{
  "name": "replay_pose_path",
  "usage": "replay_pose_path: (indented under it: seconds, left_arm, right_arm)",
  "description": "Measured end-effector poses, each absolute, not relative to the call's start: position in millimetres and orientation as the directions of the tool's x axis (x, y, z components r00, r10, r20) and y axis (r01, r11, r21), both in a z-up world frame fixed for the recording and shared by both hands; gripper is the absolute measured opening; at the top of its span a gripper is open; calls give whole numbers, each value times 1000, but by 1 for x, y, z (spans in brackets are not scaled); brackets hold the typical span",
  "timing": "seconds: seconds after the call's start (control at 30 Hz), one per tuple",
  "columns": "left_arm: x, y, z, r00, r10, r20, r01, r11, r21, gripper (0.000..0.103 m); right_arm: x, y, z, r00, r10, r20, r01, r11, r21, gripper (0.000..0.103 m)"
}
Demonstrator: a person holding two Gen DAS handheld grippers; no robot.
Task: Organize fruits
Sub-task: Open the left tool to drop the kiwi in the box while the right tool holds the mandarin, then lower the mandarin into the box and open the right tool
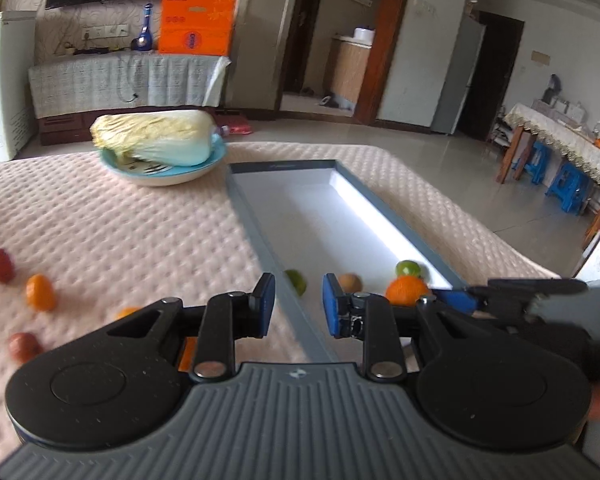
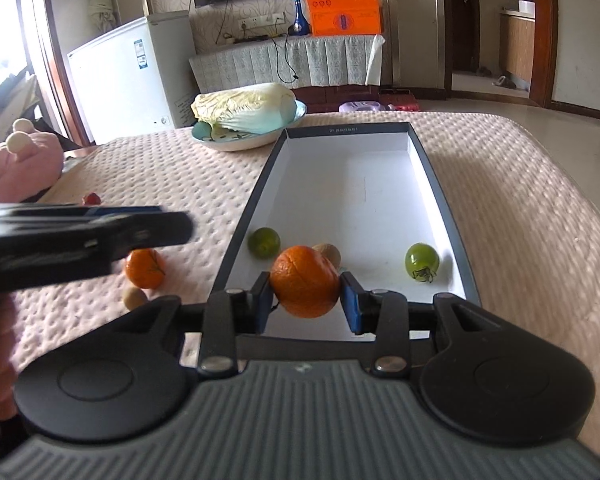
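Observation:
My right gripper (image 2: 306, 298) is shut on an orange (image 2: 305, 280) and holds it over the near end of the long grey box (image 2: 240, 220). In the box lie a green lime (image 2: 264, 242), a brown kiwi (image 2: 328, 254) and a green tomato (image 2: 421, 261). My left gripper (image 1: 299, 306) is open and empty, above the box's left wall (image 1: 260, 236); in its view the held orange (image 1: 406, 290) shows at right. Loose fruits lie on the quilt: an orange (image 1: 40, 292), a red one (image 1: 2, 266), another reddish one (image 1: 23, 347).
A blue plate (image 1: 204, 164) with a napa cabbage (image 1: 156, 136) stands at the far side of the pink quilted table. A tangerine (image 2: 145, 268) and a small brown fruit (image 2: 134, 298) lie left of the box. A pink plush toy (image 2: 20, 168) sits at far left.

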State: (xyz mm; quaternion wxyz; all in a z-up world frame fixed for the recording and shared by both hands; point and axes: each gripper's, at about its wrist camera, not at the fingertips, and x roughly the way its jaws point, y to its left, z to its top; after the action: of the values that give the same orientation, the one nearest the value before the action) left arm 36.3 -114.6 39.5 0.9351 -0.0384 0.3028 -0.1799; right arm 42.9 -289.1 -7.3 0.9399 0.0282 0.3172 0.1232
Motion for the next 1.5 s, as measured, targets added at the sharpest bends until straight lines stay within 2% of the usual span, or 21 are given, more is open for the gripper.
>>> replay_pose_path:
  seconds: [0.2, 0.47, 1.07, 1.2, 1.5]
  left_arm:
    - [-3, -83, 38, 755, -318, -574, 234, 948, -217, 30]
    - [-1, -68, 23, 753, -278, -596, 178, 959, -221, 30]
    - [-3, -45, 18, 786, -198, -586, 133, 979, -153, 31]
    - [-5, -32, 21, 798, -180, -575, 106, 981, -160, 45]
    - [-7, 2, 23, 813, -138, -566, 52, 985, -166, 45]
  right_arm:
    - [49, -284, -13, 757, 243, -606, -207, 970, 130, 40]
    - [54, -277, -19, 746, 224, -627, -197, 974, 115, 40]
    - [65, -263, -27, 731, 212, -649, -188, 976, 108, 40]
    - [68, -259, -28, 729, 205, -653, -176, 978, 111, 40]
    - [74, -251, -33, 721, 174, -670, -151, 984, 93, 40]
